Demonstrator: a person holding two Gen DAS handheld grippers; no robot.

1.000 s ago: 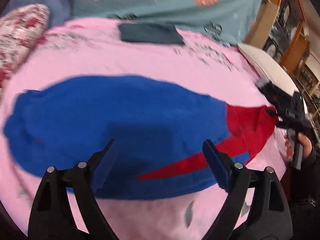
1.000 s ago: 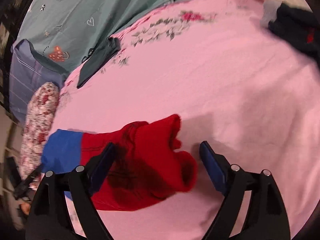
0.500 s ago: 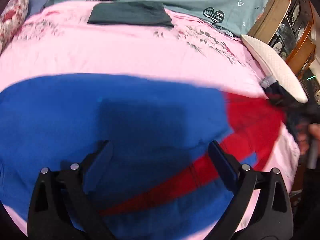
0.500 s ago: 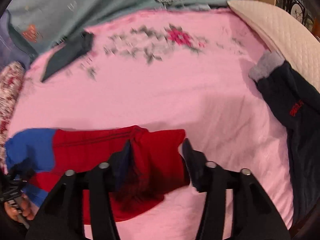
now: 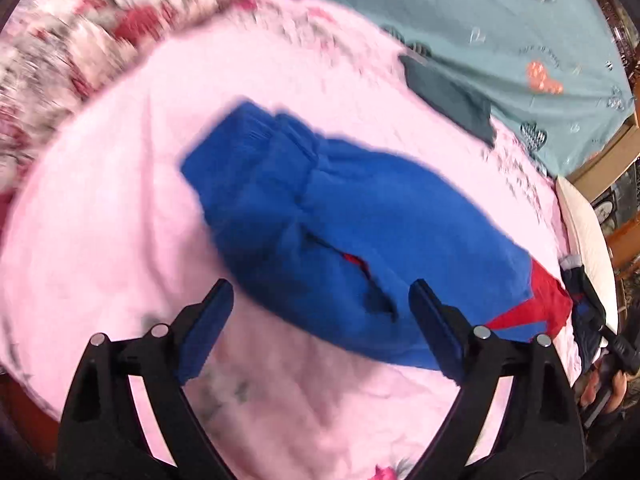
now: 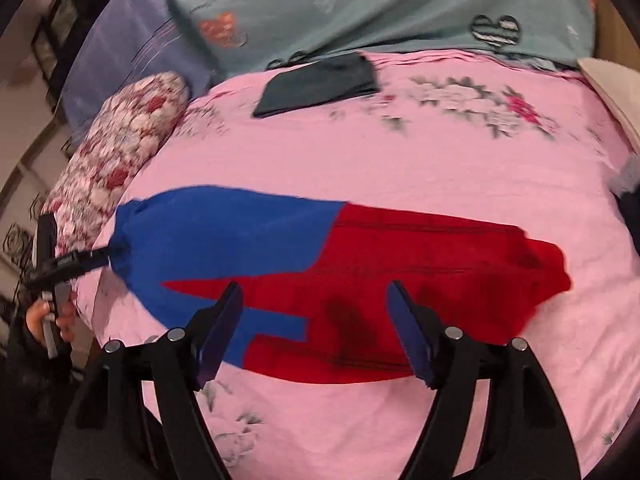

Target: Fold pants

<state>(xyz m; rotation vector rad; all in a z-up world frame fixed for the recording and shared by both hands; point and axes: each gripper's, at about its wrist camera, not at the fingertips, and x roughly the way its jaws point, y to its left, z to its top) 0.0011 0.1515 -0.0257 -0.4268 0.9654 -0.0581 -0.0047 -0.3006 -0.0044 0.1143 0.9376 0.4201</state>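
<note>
A pink floral bedsheet covers the bed, with a teal patterned blanket at its far edge and a floral pillow to the left. The blue-and-red pants lie flat mid-bed, bare sheet around them. Left gripper and right gripper both gape wide, empty, above them.

Right tongs have let go; pants now lie stretched out.
</note>
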